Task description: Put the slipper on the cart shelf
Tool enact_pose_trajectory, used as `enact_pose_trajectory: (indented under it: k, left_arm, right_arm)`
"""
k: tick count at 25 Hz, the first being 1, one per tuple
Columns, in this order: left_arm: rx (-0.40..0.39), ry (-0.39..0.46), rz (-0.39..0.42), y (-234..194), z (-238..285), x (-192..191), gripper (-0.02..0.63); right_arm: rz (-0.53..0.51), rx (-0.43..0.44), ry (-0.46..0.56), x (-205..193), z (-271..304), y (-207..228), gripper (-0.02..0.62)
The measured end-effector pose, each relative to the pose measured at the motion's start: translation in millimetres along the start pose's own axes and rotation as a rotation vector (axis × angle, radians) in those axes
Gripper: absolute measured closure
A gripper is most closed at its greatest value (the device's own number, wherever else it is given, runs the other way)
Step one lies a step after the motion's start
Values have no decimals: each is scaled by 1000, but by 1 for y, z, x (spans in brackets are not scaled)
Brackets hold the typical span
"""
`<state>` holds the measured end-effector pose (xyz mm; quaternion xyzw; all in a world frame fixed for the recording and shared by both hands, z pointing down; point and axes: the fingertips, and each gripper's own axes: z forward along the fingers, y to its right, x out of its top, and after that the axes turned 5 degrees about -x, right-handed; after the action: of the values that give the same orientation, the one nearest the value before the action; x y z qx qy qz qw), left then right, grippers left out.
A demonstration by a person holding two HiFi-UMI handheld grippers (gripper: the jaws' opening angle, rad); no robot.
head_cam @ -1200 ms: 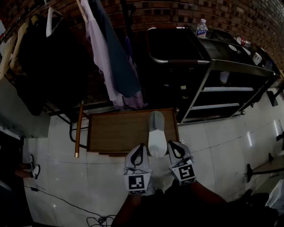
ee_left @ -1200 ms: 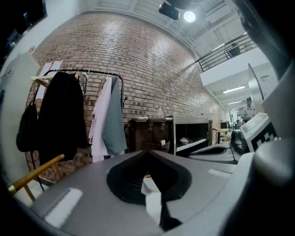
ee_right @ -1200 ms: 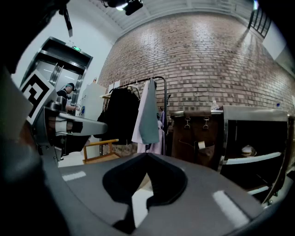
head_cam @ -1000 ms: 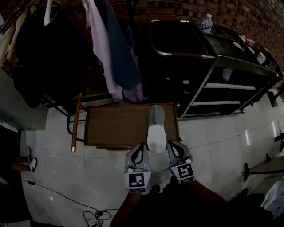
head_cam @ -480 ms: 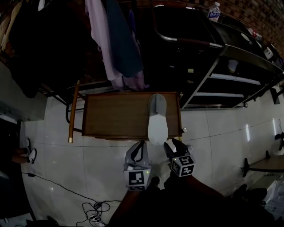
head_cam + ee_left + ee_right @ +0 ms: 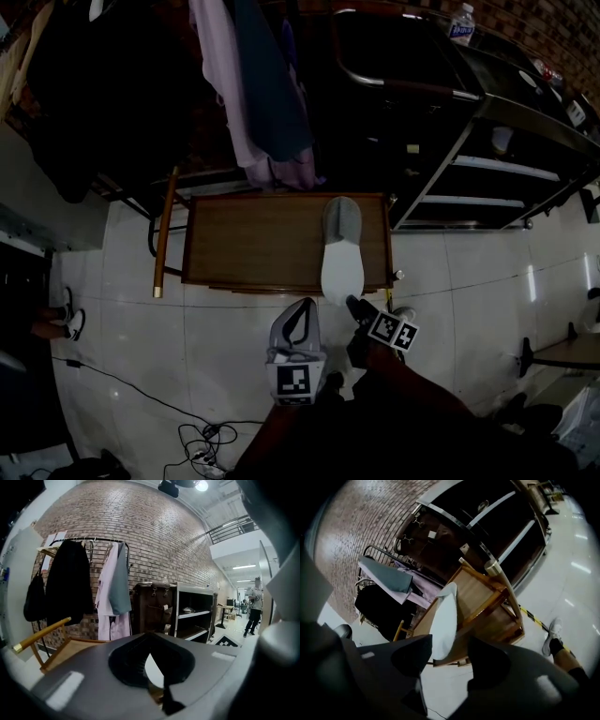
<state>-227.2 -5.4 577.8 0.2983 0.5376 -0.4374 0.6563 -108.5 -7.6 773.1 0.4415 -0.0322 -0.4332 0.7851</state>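
A pale grey slipper [image 6: 341, 248] lies lengthwise on the right part of a low wooden table [image 6: 253, 244], heel over the near edge. My right gripper [image 6: 361, 309] hangs just below that heel, rolled onto its side. Its jaws have just been opening and stand open. In the right gripper view the slipper [image 6: 444, 620] shows edge-on ahead of the right gripper [image 6: 447, 656], and the pads do not press on it. My left gripper [image 6: 298, 323] stays left of the heel, shut and empty. The black metal cart [image 6: 487, 169] with its shelves [image 6: 483, 202] stands at the upper right.
Clothes [image 6: 262, 94] hang on a rack behind the table against a brick wall. A water bottle [image 6: 461, 23] stands on the cart top. Cables [image 6: 202, 441] lie on the white tiled floor. A sneakered foot [image 6: 553, 634] shows near the table. A person [image 6: 254, 606] stands far off.
My right gripper has sunk toward the floor, rolled onto its side and opened its jaws. The slipper lies on the table as before. The left gripper has barely shifted.
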Motion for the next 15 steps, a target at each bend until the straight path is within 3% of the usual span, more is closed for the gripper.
enact_pose_trajectory:
  k: [7, 11, 15]
  left_arm:
    - [19, -5, -27, -8, -8, 0, 591]
    - [33, -18, -14, -15, -12, -12, 591]
    - [35, 6, -18, -14, -11, 3, 591]
  right_arm:
    - [55, -7, 3, -3, 27, 2, 374]
    - [18, -18, -11, -2, 36, -5, 421]
    - [0, -22, -18, -3, 37, -10, 466]
